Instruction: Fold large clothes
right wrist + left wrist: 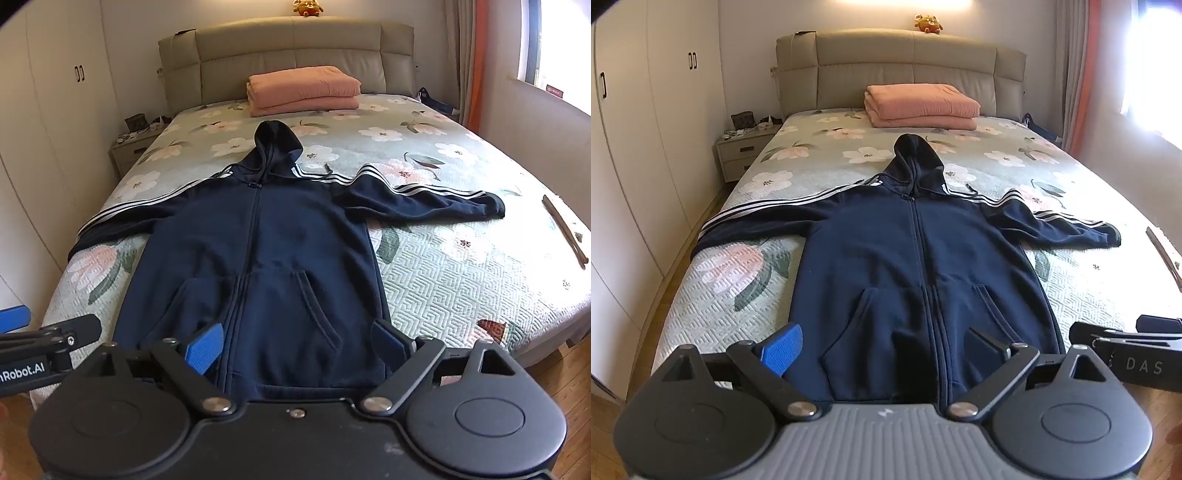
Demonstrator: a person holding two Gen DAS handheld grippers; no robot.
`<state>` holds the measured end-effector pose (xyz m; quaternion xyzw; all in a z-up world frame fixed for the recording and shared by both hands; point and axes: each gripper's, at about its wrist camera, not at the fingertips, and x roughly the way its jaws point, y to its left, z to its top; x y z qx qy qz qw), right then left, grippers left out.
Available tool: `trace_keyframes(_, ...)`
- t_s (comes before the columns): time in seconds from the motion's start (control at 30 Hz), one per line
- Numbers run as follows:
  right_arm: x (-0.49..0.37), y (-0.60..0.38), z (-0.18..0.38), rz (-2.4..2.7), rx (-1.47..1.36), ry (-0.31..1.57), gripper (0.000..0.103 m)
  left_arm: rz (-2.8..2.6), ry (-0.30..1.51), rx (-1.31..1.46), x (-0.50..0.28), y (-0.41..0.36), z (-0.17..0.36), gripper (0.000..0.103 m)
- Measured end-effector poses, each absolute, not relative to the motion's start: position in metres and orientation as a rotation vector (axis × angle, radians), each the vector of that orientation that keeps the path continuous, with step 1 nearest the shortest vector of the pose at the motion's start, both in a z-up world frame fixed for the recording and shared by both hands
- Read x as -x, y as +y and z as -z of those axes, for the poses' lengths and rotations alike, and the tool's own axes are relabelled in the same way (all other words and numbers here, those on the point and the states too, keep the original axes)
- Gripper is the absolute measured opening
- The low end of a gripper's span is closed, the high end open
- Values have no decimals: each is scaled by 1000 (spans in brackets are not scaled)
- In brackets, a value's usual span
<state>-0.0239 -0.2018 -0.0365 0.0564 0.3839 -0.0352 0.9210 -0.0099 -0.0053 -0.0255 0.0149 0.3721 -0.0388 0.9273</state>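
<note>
A navy zip hoodie (916, 258) with white sleeve stripes lies flat, face up, on the floral bed (738, 295), sleeves spread wide, hood toward the headboard. It also shows in the right wrist view (258, 251). My left gripper (882, 349) is open and empty, hovering above the hoodie's hem at the bed's foot. My right gripper (297, 349) is open and empty, also above the hem, slightly to the right. The right gripper's body shows at the right edge of the left wrist view (1126, 347).
A folded pink blanket (919, 105) lies by the padded headboard (901, 70). A wooden stick (563, 230) lies near the bed's right edge. A nightstand (742, 151) and wardrobe (646, 129) stand on the left. A window and curtain (476, 62) are on the right.
</note>
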Motion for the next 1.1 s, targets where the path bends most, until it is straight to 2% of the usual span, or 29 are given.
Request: trace_keyframes(1.1,16,-206,45,40,-191,850,103,75,796,-21,0,-5,36,96)
